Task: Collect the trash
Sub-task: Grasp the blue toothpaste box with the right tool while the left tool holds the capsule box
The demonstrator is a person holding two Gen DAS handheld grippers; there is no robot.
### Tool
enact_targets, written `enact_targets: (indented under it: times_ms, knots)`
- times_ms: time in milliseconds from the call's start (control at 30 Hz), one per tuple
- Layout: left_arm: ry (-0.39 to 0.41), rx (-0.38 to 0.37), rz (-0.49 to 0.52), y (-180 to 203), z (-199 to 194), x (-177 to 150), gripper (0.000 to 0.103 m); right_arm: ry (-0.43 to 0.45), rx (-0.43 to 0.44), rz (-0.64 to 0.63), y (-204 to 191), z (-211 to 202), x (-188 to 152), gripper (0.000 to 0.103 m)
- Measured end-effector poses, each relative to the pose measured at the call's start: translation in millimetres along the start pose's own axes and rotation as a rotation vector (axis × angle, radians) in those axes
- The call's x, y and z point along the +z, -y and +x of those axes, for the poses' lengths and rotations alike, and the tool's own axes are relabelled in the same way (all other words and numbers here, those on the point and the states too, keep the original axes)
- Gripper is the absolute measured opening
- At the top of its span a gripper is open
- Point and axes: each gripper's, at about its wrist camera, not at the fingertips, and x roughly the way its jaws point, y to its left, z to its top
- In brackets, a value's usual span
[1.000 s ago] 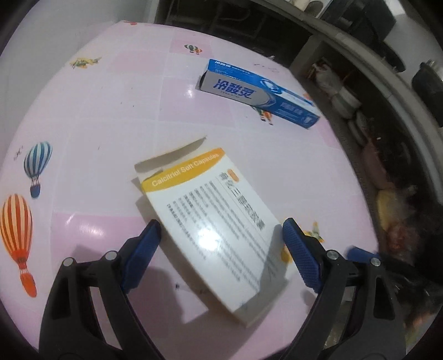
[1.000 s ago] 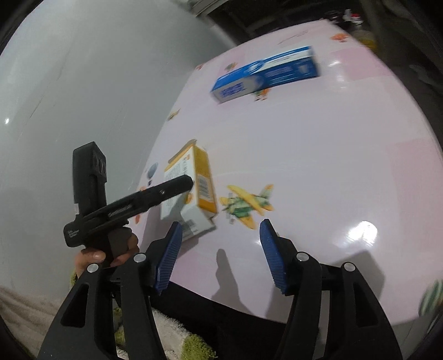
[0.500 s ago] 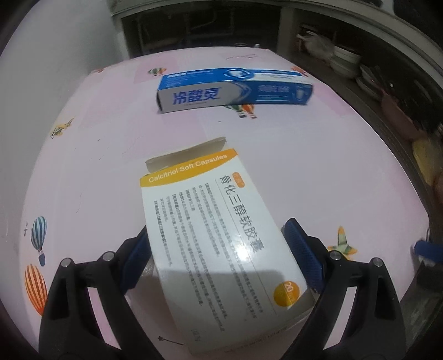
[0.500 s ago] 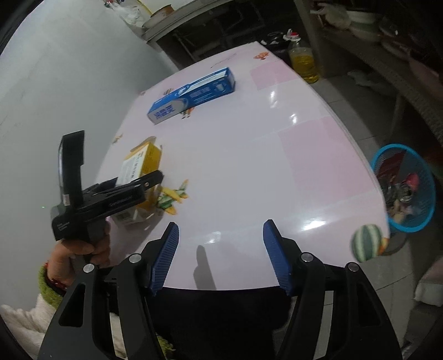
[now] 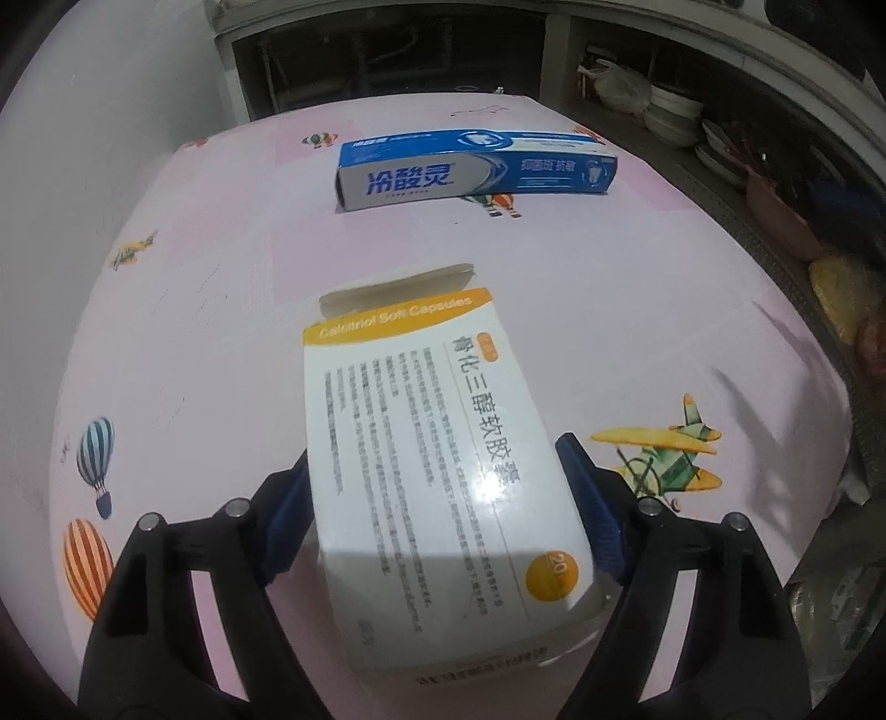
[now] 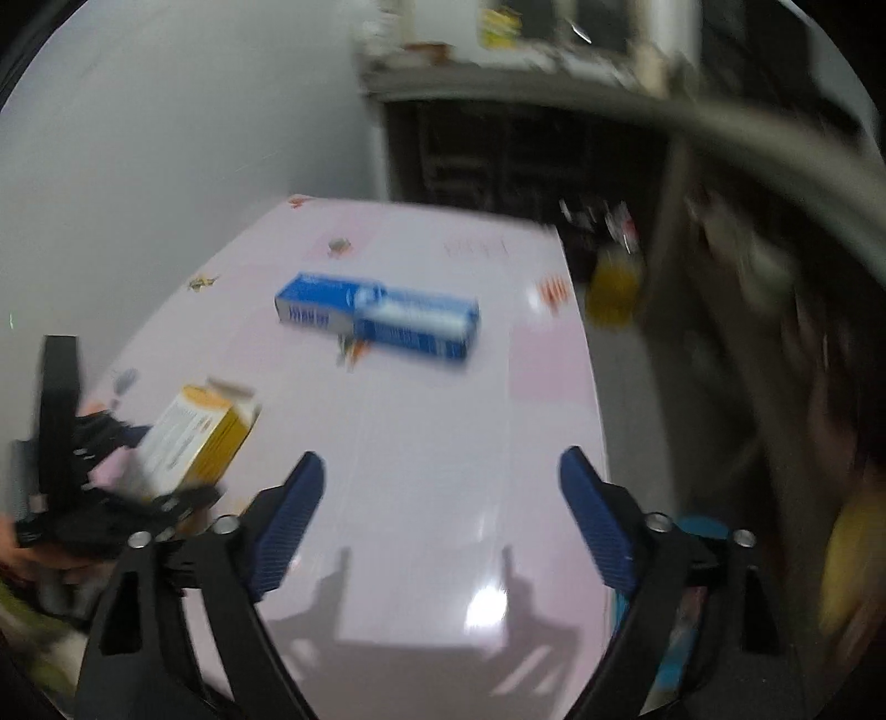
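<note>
My left gripper [image 5: 437, 498] is shut on a white and yellow capsule box [image 5: 437, 443] with an open top flap and holds it tilted above the pink table [image 5: 221, 343]. The box also shows at the left in the right wrist view [image 6: 194, 437], clamped in the left gripper [image 6: 105, 476]. A blue toothpaste box [image 5: 476, 169] lies on the table's far side; it appears blurred in the right wrist view [image 6: 382, 318]. My right gripper [image 6: 443, 515] is open and empty above the table's near edge.
The table has balloon and plane prints. Dark shelving [image 5: 387, 50] stands behind it. Shelves with stacked bowls [image 5: 675, 116] run along the right. A blue basket [image 6: 698, 526] sits on the floor past the table's right edge. A yellow bottle [image 6: 614, 282] stands beyond the far corner.
My left gripper has closed on the capsule box and lifted it off the table. My right gripper has swung up and to the right, still open.
</note>
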Motion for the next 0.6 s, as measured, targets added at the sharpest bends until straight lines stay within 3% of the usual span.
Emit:
enact_targets:
  times_ms: [100, 233, 433, 600]
  knots:
    - [0.003, 0.003, -0.013, -8.9, -0.3, -0.9, 0.076, 0.006, -0.003, -0.193, -15.8, 36.7, 36.0, 0.094]
    - [0.002, -0.009, -0.025, -18.0, -2.5, -2.0, 0.076, -0.077, 0.052, -0.355, -35.7, 94.5, 75.2, 0.095]
    - [0.004, -0.033, -0.038, -25.1, -5.2, -2.4, 0.076, -0.191, 0.094, -0.454, -59.6, 172.6, 114.6, 0.095]
    - [0.001, -0.049, -0.043, -25.9, -6.4, -2.3, 0.076, -0.3, 0.084, -0.487, -72.3, 218.0, 115.9, 0.095]
